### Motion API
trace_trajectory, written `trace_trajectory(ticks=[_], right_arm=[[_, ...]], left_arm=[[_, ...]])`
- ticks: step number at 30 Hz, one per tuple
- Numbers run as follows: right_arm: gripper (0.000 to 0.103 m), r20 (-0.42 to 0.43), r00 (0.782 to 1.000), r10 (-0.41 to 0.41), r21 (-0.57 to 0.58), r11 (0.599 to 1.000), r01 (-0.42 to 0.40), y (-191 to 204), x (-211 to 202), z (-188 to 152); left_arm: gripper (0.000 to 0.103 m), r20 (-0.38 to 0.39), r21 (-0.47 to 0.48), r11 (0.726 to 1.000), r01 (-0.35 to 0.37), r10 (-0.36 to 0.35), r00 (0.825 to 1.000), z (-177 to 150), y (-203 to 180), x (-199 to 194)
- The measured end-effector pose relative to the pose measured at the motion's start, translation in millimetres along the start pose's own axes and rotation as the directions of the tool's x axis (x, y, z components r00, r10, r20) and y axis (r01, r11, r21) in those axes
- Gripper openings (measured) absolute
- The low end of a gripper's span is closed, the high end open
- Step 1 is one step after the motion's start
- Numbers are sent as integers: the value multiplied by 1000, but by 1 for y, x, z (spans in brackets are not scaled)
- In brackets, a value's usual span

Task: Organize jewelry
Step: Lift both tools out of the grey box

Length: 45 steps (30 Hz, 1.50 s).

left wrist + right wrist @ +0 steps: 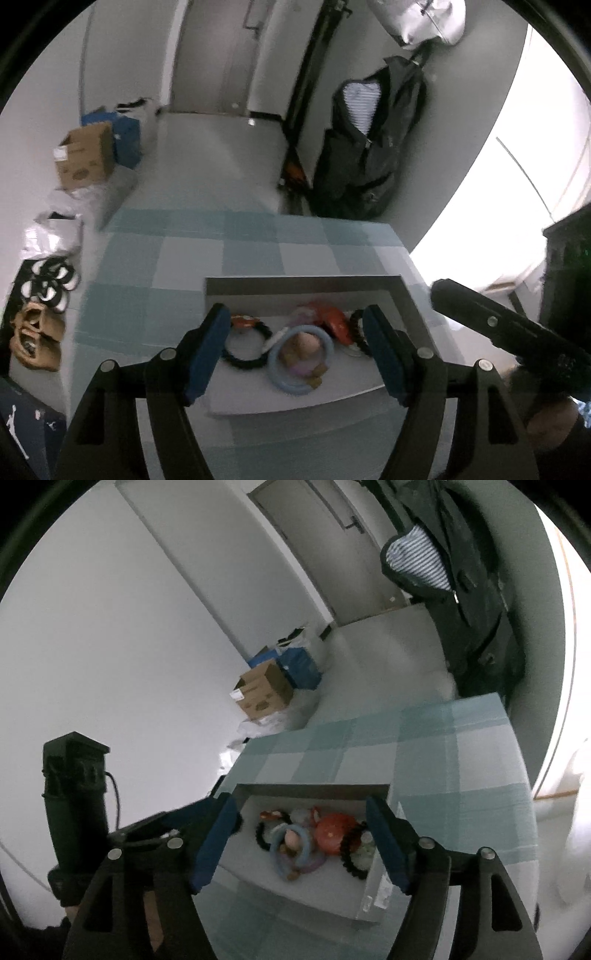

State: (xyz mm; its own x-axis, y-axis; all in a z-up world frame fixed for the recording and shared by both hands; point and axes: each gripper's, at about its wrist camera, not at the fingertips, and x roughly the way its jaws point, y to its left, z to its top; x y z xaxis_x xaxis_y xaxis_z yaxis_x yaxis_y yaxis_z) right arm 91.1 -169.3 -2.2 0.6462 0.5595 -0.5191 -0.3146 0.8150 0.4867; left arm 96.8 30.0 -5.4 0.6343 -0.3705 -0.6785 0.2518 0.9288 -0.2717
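A shallow grey box (303, 284) sits on a blue checked tablecloth (184, 258) and holds jewelry: a light blue ring bracelet (301, 360), a black beaded bracelet (245, 349), an orange piece (334, 319) and another dark beaded bracelet (358, 330). My left gripper (297, 356) is open and empty, held above the box. In the right wrist view the box (376, 890) shows the same blue ring (291, 849), orange piece (332, 834) and black bracelets (349, 854). My right gripper (301, 847) is open and empty above the box.
The table's far edge (258, 214) borders the floor. A cardboard box (86, 157) and blue boxes (127, 138) stand by the left wall, shoes (48, 284) lie at left. Dark coats (369, 147) hang at right. The other gripper's body (509, 332) is at right.
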Motion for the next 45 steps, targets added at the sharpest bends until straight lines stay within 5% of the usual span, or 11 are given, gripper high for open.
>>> trace_trajectory(ticks=[7,16,28,45], right_arm=[[83,12,998,-67,-67,995,68,14,-9,-14],[90,36,995,-95,-122,988,98,26,-24,-29],[99,104,990,-95,-157,981,111,36,-54,-37],[100,88,989,-119,-182,974,134,36,-57,-48]], left_arm=[[70,41,-86,988,-130,134,990,-10,19,-10],[71,103,-41,975,-217,220,970,-21,12,-26],[71,149,5,968,-252,248,957,-37,-10,-47],[72,174,41,960,-278,267,948,-41,-21,-48]])
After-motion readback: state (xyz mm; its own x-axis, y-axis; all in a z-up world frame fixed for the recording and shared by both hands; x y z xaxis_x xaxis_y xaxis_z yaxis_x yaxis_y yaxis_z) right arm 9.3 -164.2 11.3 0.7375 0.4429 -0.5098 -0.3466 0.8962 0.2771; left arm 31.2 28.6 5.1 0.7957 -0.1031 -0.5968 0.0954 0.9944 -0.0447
